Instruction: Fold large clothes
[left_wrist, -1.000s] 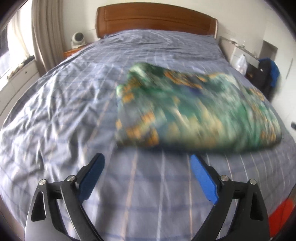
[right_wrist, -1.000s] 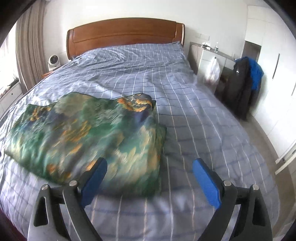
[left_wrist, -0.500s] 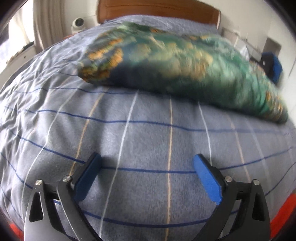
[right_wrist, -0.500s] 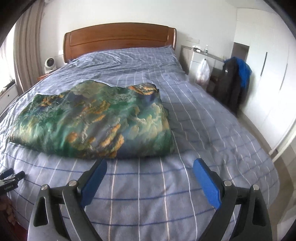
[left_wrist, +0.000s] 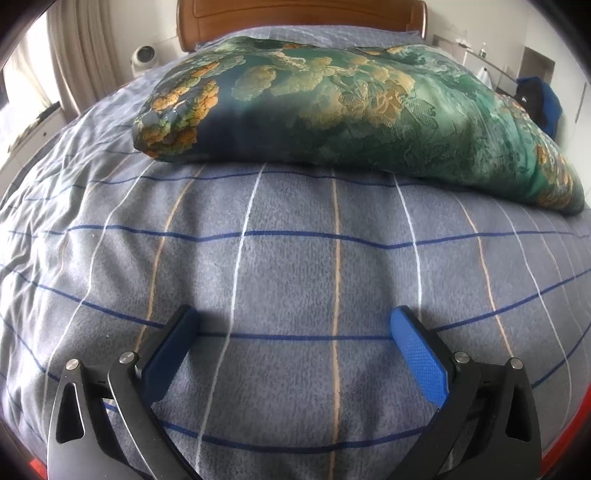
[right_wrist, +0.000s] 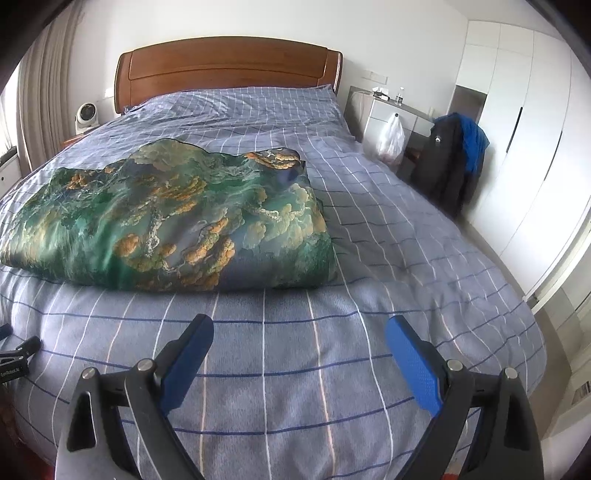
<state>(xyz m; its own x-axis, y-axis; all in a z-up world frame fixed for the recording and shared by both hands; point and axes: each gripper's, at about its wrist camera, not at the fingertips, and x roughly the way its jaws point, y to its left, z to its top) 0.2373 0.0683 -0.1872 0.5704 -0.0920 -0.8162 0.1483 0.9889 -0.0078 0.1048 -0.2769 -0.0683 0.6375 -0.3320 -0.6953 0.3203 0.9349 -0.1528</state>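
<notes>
Both claws stand apart and hold nothing: the left claw (left_wrist: 295, 332) hovers low over the checked bed cover (left_wrist: 295, 280), and the right claw (right_wrist: 299, 343) sits higher and, I judge, farther back. The folded green-and-gold garment (right_wrist: 173, 218) lies straight ahead of both on the bed, its long axis across their line of reach, the left claw seemingly nearer. No brand or label on it can be read.

Garment (right_wrist: 166, 218) – glossy satin-like cloth; bedspread (left_wrist: 295, 277) – matt, fuzzy cloth; headboard (right_wrist: 225, 70) – smooth polished wood; pads (left_wrist: 419, 358) – textured plastic.
</notes>
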